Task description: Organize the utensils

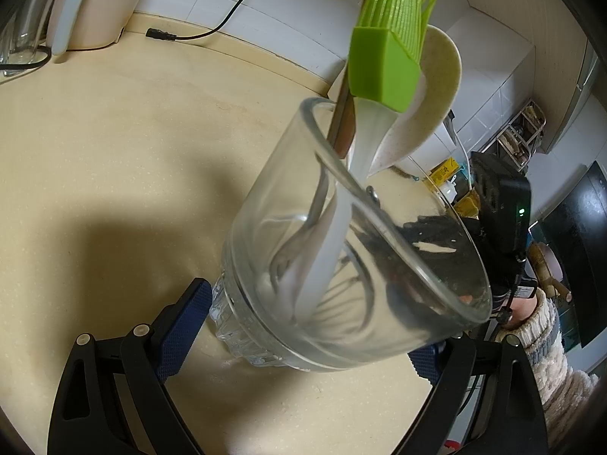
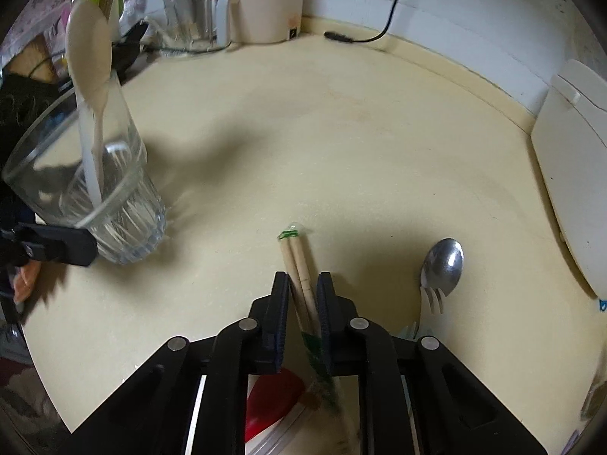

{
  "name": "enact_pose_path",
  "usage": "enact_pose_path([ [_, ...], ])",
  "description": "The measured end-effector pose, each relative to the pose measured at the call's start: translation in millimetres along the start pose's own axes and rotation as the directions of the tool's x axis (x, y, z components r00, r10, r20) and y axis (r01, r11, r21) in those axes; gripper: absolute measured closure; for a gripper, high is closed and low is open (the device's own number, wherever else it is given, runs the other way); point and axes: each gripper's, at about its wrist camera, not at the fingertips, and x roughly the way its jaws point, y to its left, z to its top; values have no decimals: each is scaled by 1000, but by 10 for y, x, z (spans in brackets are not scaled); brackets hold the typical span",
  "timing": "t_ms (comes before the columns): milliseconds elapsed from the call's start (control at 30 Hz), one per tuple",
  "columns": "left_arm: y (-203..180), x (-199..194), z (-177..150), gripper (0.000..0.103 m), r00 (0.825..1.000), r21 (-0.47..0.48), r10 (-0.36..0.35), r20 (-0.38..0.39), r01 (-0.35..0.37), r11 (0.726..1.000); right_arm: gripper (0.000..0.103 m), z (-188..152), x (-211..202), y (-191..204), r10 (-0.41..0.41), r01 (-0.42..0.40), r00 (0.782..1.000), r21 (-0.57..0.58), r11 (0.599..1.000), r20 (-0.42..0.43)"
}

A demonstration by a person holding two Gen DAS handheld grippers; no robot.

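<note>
My left gripper (image 1: 303, 337) is shut on a clear glass tumbler (image 1: 341, 250) and holds it tilted on the cream counter. The glass holds a green silicone brush (image 1: 387, 57), a beige spoon (image 1: 428, 98) and a wooden-handled utensil (image 1: 343, 121). In the right wrist view the glass (image 2: 95, 189) stands at the left with the beige spoon (image 2: 89, 53) in it. My right gripper (image 2: 303, 284) is shut on a pair of wrapped wooden chopsticks (image 2: 299, 276), just above the counter. A steel spoon (image 2: 444, 265) and a fork (image 2: 430, 299) lie to its right.
A white appliance (image 2: 261, 3), glassware (image 2: 178, 19) and a black cable (image 2: 364, 38) sit along the back wall. A white box (image 2: 576, 174) stands at the right edge. A red item (image 2: 269, 402) lies under my right gripper. The right hand and gripper (image 1: 500, 212) show behind the glass.
</note>
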Motion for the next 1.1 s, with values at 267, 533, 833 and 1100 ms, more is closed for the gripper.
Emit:
enact_pose_path([
  [267,8,6,8,9,1000,2,2,-1,-2,1000,91,-104,-645,-116,-7,-21,978,132,991,210],
  [533,9,6,9,9,1000,1,2,-1,-2,1000,92,-273,-1347,-224,-57,-46,915,244,969,400],
  [833,9,9,9,9,1000,3,4,-1,-4,1000,92,-384,-1851,-62,-154,8,837,270,963,524],
  [1100,9,9,9,9,1000,3,3,-1,-3,1000,92,-426,-1943,21,-167,-8,803,290,957,572],
])
